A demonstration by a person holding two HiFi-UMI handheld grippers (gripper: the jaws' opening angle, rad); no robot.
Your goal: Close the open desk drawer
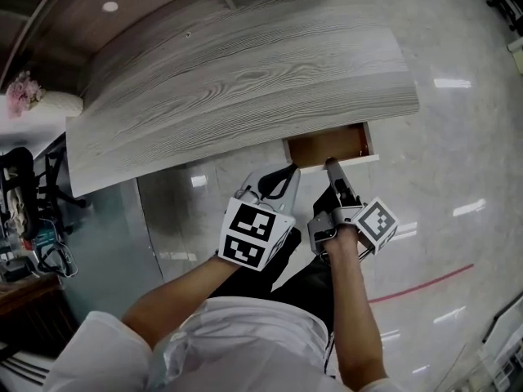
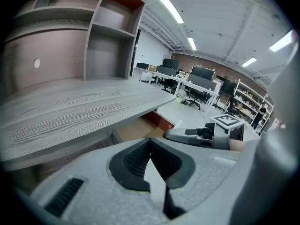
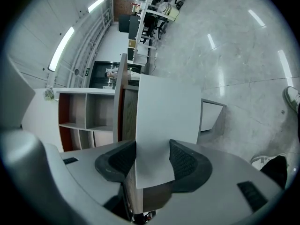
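The grey wood-grain desk (image 1: 245, 80) has a drawer (image 1: 327, 145) pulled out under its right front edge, brown inside with a white front. My right gripper (image 1: 331, 164) points at that front with its tips right at it. In the right gripper view the white drawer front (image 3: 164, 111) shows through the gap between the open jaws (image 3: 152, 144), and nothing is gripped. My left gripper (image 1: 288, 172) hangs just left of the drawer, below the desk edge. Its pads (image 2: 133, 158) meet at the tips with nothing between them. The left gripper view shows the drawer (image 2: 140, 128) and the right gripper (image 2: 197, 134).
An open shelf unit (image 2: 108, 41) stands at the back of the desk. Polished floor (image 1: 458, 178) with a red line (image 1: 425, 284) lies to the right. Chairs and clutter (image 1: 24, 194) stand at the left. Office desks and chairs (image 2: 187, 86) are far off. A shoe (image 3: 293, 100) is on the floor.
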